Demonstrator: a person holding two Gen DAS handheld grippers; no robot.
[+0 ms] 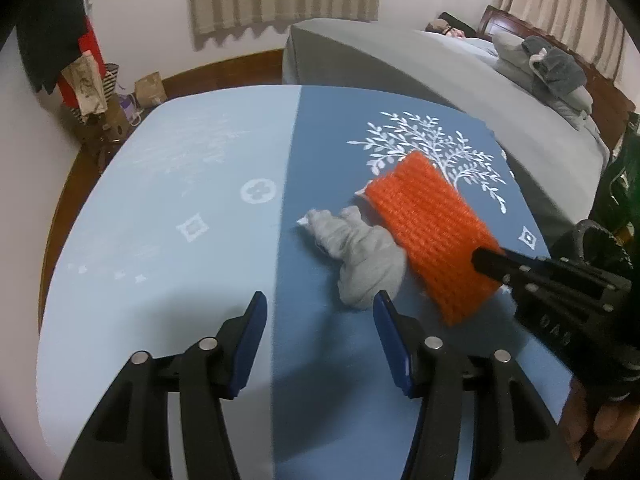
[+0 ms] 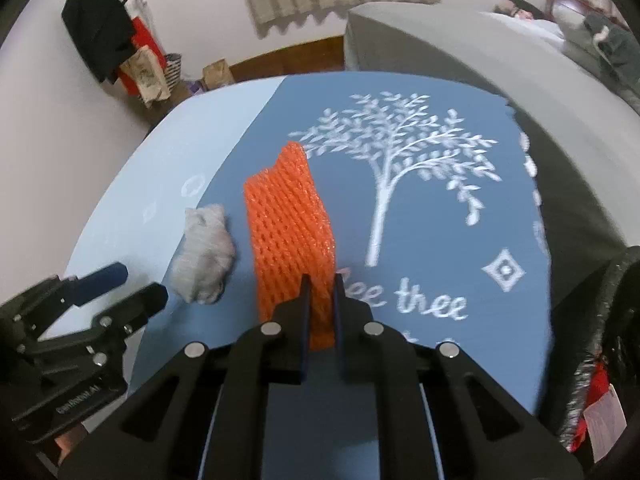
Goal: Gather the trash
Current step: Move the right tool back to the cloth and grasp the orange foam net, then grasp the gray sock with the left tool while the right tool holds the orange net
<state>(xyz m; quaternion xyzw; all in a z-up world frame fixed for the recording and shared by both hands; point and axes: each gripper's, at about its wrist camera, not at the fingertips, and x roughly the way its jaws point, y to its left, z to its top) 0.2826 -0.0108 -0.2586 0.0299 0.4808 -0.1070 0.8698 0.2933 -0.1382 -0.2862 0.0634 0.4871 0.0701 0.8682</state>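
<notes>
Right gripper [image 2: 320,284]: jaws nearly closed, pinching the near end of the orange foam-mesh fruit sleeve [image 2: 290,236], which appears raised off the blue tree-print tablecloth [image 2: 432,240]. Left gripper [image 1: 320,312]: jaws wide apart, empty, just short of the crumpled grey tissue wad [image 1: 360,256]. Judgement: one item secured, one uncollected; no bin identifiable.
</notes>
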